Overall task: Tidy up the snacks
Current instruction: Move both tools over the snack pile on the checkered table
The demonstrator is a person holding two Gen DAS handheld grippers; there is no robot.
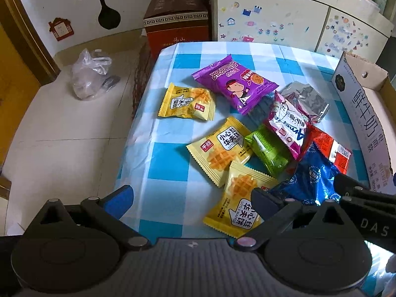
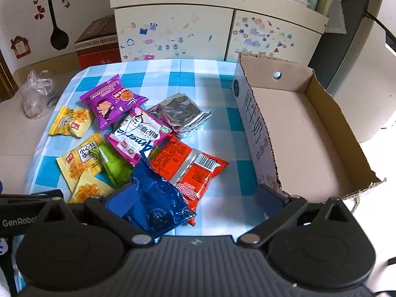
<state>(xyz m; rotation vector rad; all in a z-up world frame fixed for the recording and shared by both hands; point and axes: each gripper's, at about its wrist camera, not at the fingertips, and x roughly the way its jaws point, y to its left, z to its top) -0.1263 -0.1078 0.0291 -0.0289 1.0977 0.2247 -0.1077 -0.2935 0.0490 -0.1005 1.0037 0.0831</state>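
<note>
Several snack packets lie on the blue-and-white checked tablecloth (image 1: 170, 163): three yellow waffle packets (image 1: 220, 151), a purple packet (image 1: 235, 84), a pink-and-white packet (image 2: 141, 133), a green packet (image 1: 269, 151), a silver packet (image 2: 180, 113), a red packet (image 2: 195, 170) and a blue packet (image 2: 153, 200). An open cardboard box (image 2: 297, 133) stands at the table's right. My left gripper (image 1: 190, 198) is open, low over the nearest waffle packet (image 1: 237, 198). My right gripper (image 2: 195, 200) is open, with the blue packet lying between its fingers.
A white cabinet with stickers (image 2: 178, 34) stands behind the table. A brown carton (image 1: 175, 24) and a clear plastic bag (image 1: 91, 74) sit on the floor to the left. The table's left edge drops to tiled floor.
</note>
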